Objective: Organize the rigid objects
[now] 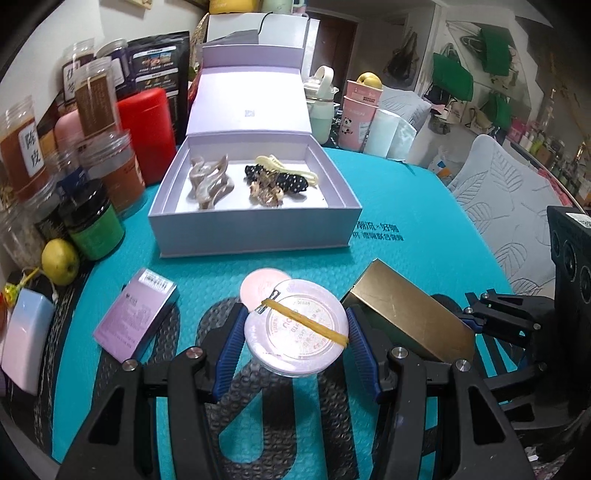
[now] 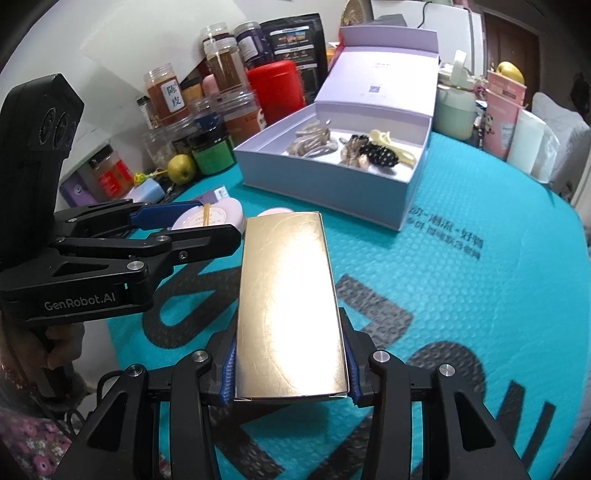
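Left gripper (image 1: pixel 295 339): pinching a round pale-pink tin (image 1: pixel 295 328) (yellow band across its lid), near the lilac box (image 1: pixel 255 225).
Right gripper (image 2: pixel 291 365): clamped on a scuffed gold box (image 2: pixel 291 310), right of the tin.

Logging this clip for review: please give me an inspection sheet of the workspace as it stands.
Surface: teal mat with dark lettering.
Job's things: round tin with rubber band; gold box; open lavender box holding hair clips; purple carton lying flat.
Clutter: jars, red canister, green apple, pink cups.
Grippers: left gripper grips the tin; right gripper grips the gold box.
Cables: black cord behind the box.
Surroundings: green bags on the wall.
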Available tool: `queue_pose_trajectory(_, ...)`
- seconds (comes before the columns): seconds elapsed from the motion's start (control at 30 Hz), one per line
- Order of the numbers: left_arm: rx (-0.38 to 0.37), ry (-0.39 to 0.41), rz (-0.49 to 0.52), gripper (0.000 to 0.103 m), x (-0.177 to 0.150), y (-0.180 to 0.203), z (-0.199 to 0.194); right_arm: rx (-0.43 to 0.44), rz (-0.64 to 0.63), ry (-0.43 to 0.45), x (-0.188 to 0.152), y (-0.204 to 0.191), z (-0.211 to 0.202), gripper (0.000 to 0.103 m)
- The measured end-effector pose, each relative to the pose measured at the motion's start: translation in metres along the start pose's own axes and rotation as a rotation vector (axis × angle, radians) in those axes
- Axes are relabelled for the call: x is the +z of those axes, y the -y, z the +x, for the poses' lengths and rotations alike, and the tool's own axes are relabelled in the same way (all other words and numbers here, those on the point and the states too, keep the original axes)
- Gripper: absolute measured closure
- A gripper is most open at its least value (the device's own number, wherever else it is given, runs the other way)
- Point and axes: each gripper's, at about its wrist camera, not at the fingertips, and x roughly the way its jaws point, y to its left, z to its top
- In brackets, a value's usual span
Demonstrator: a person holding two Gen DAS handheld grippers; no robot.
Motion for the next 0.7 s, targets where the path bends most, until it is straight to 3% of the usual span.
queue_pose_trajectory(0.7,0.007,0.052,0.074,0.049,0.05,0.01,0.007,-0.022,-0.05,0.055,0.048,0.024,-0.009,0.059)
